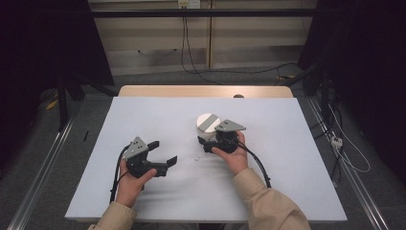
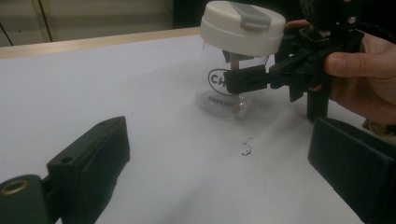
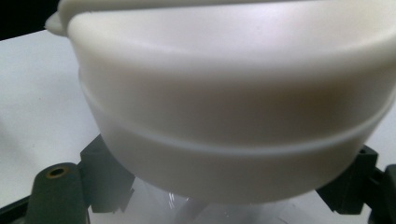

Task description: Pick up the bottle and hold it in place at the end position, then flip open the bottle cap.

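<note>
A clear jar (image 1: 207,123) with a white lid and a grey flip tab stands on the table, right of centre. My right gripper (image 1: 212,137) reaches around its body just under the lid, one black jaw on each side; the jaws are spread wide and I cannot see whether they press the wall. The right gripper view has the lid (image 3: 229,93) very close, with the right gripper (image 3: 229,189) below it. In the left gripper view, the jar (image 2: 233,60) carries black lettering. My left gripper (image 1: 163,152) rests open on the table to the left, holding nothing.
The white table top (image 1: 158,115) has a wooden far edge (image 1: 191,91). A small dark smudge (image 2: 246,149) marks the surface between the two grippers. Cables trail on the floor beyond and to the right of the table.
</note>
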A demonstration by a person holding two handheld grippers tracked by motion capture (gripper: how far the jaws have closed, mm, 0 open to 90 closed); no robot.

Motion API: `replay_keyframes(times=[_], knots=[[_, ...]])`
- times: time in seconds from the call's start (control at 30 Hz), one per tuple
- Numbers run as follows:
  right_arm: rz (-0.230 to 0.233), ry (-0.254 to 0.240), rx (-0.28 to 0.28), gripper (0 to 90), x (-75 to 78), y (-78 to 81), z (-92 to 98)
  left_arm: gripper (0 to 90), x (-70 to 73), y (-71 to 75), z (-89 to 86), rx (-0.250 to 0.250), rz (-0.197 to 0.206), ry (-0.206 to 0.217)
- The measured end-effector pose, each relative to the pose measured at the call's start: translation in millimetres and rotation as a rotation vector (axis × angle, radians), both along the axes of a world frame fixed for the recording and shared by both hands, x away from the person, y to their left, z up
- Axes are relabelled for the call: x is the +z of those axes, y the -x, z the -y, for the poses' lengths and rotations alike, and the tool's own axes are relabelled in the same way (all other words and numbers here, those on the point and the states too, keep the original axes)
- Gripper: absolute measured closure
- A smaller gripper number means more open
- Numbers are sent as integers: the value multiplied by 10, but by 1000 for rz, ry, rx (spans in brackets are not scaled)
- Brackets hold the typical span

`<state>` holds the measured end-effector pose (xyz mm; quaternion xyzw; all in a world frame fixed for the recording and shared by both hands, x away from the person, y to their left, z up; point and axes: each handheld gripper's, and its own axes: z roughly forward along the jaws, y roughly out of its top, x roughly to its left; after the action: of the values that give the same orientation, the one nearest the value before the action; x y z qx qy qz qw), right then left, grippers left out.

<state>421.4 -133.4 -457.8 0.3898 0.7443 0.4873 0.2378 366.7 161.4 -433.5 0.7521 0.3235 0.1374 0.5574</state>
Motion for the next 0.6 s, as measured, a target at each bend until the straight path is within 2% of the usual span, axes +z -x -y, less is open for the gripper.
replay_keyframes(times=[0.33, 0.6], knots=[[-6, 2, -11, 183, 6, 10, -4, 93, 77, -86, 132, -19, -20, 12], [-3, -3, -10, 184, -3, 8, -3, 167, 118, -169, 181, 18, -52, 5]])
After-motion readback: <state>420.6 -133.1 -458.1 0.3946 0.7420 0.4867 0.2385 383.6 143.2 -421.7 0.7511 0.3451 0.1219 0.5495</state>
